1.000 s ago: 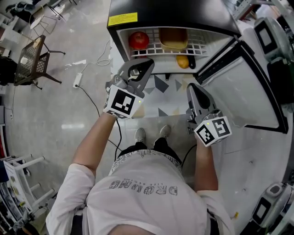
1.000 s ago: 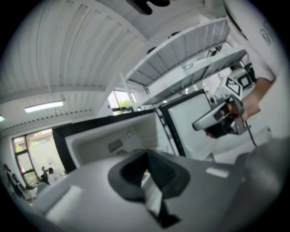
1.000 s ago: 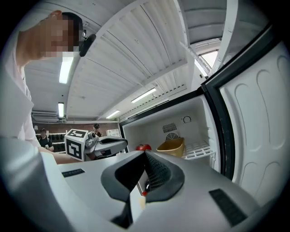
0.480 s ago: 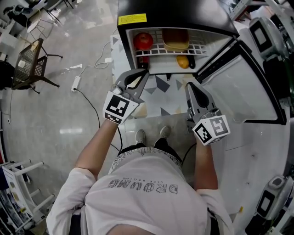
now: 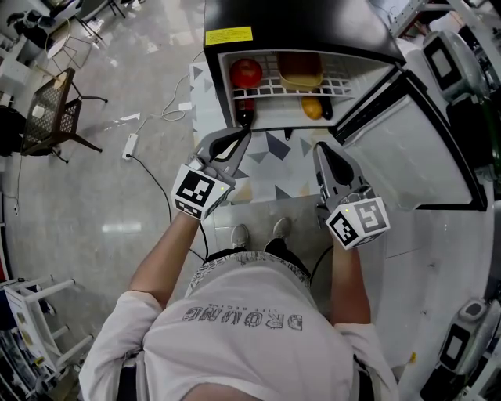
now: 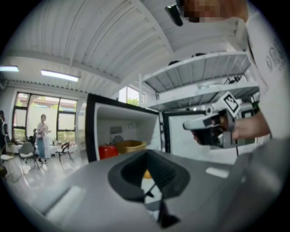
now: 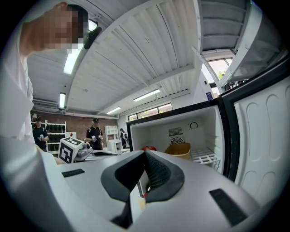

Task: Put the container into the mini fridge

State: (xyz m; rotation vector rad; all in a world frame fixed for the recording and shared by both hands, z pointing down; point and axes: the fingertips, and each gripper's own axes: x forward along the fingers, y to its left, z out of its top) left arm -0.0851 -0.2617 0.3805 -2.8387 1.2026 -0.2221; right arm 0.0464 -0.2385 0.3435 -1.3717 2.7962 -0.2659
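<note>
We hold both grippers empty before the open mini fridge. The left gripper has its jaws a little apart; the right gripper is clenched on nothing. The yellow container sits ahead of both grippers, on the wire shelf inside — beside a red fruit. The door stands open beside the right gripper.

Glossy grey floor; wire chair left; ceiling strip lights.
</note>
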